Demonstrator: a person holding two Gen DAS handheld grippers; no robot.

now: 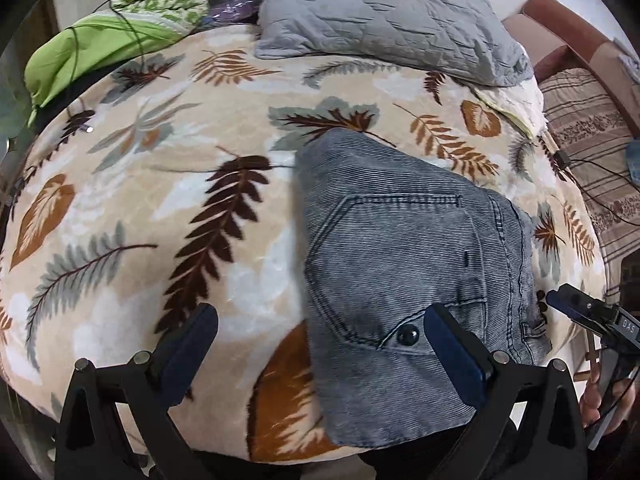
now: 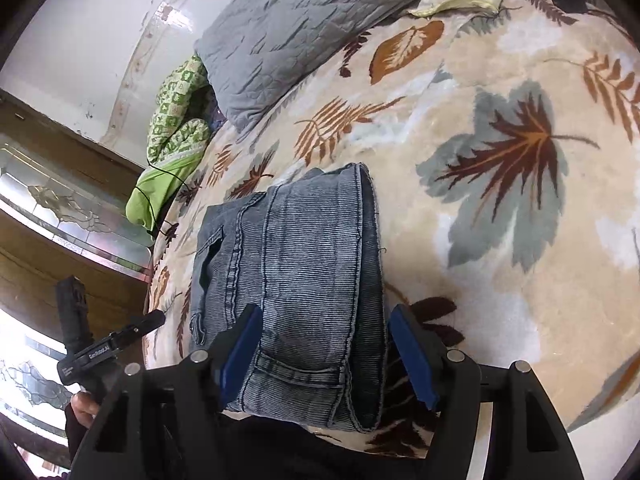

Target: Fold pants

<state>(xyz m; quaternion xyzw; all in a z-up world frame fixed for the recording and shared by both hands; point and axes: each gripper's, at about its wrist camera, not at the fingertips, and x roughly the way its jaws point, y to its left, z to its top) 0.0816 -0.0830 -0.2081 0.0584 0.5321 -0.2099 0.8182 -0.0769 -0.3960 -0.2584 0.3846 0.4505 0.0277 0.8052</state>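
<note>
The folded pants (image 1: 404, 280) lie on the leaf-print blanket (image 1: 160, 200) of the bed, their near edge cut off below. Both tongs tilt down over them, left tongs (image 1: 320, 344) and right tongs (image 2: 324, 344) wide, gripping nothing.

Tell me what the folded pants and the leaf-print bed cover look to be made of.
Pants: apparently faded blue-grey denim or a fine ribbed cotton; thin horizontal ribs, double-stitched seams and a dark stud by the pocket suggest it. Matte finish.
Bed cover: likely plush fleece; the surface looks soft and fuzzy with a faint sheen, and the printed leaf edges look blurred.
</note>
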